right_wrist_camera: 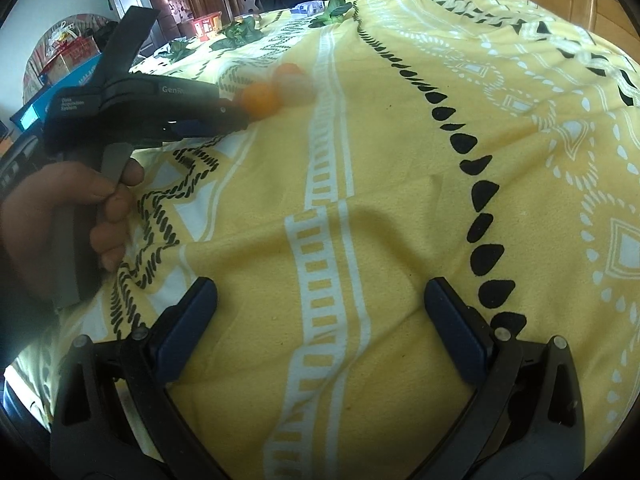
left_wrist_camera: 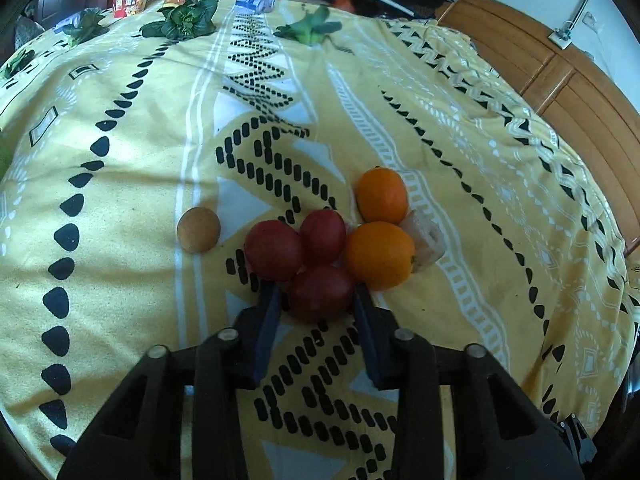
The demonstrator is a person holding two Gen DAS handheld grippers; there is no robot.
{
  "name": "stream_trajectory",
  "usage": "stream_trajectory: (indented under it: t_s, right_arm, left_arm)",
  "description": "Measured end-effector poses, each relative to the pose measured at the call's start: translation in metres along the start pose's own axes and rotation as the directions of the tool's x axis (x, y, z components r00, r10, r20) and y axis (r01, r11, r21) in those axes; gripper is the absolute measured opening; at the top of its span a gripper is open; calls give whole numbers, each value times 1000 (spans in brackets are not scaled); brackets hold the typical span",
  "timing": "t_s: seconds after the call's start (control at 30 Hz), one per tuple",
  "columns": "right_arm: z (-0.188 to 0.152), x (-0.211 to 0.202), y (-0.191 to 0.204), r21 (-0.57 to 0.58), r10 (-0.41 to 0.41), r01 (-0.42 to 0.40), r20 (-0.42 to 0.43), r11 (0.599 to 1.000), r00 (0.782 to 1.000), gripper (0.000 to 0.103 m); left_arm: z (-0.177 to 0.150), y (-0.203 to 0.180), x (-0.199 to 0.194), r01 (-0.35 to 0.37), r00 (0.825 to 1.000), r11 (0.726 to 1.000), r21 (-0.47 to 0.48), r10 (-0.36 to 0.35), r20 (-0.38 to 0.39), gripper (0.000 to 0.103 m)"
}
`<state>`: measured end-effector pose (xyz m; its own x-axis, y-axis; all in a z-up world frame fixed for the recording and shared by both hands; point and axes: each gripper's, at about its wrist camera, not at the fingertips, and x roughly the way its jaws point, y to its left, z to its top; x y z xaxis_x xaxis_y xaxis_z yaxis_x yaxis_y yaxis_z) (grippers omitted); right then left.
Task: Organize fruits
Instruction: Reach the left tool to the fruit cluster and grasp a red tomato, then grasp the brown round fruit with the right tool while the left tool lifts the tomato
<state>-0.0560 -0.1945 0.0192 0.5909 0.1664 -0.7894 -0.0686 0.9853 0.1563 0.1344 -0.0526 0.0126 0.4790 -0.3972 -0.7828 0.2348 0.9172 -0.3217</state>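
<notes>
Jaws of "GenRo…"-marked left gripper (left_wrist_camera: pixel 316 300) on tomato (left_wrist_camera: pixel 320 294)

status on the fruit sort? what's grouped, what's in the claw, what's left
Done, apparently: two round red fruits sit touching, two round oranges beside them, clustered on the yellow patterned cloth. In hand: the left claw is shut on a third red fruit against that cluster. Left: the small round brown fruit lies apart. The right claw is open, holding nothing.

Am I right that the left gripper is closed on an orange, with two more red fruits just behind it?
Not quite. The left wrist view shows the left gripper closed on a red fruit, not an orange. Two more red fruits do lie just behind it.
</notes>
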Motion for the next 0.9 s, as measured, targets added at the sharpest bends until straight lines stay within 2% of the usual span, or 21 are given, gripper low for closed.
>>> stream_trajectory:
  t_s: [0.13,0.23,0.37,0.43,0.5,0.53,0.57,0.67,0.73,0.9]
  right_arm:
    - [6,-9,1,-2,63,-63,-10,998,998,103]
    - [19,-26,7,-40,96,-95,46,995,994,102]
    - [62,-35,30,-142,162,-145,118,979,980,101]
    - [80,-29,42,-197,203,-177,120,964,972,98]
    - [104,-13,60,-270,260,-229,84,935,962,84]
    - [115,-1,69,-308,284,-256,51,917,957,66]
    - [125,15,79,-341,305,-285,6,896,952,54]
    - [144,60,98,-396,319,-331,-98,857,943,52]
    - [152,87,107,-405,314,-350,-156,845,937,52]
    - [163,121,129,-460,287,-339,-180,821,941,49]
  left_arm:
    - [-8,3,-27,-19,999,1000,-9,20,51,33]
    - [-24,13,-59,-35,995,999,-38,39,93,33]
    - [-48,32,-100,-73,987,994,-77,83,139,33]
    - [-60,42,-118,-83,983,990,-113,100,156,33]
    - [-68,49,-133,-87,978,986,-142,112,175,33]
    - [-69,51,-140,-81,977,984,-157,110,185,33]
    - [-70,51,-143,-74,976,984,-161,105,191,33]
    - [-68,53,-153,-59,973,985,-161,93,211,33]
    - [-66,54,-156,-52,971,986,-159,87,222,33]
    - [-64,55,-155,-41,972,987,-155,76,223,33]
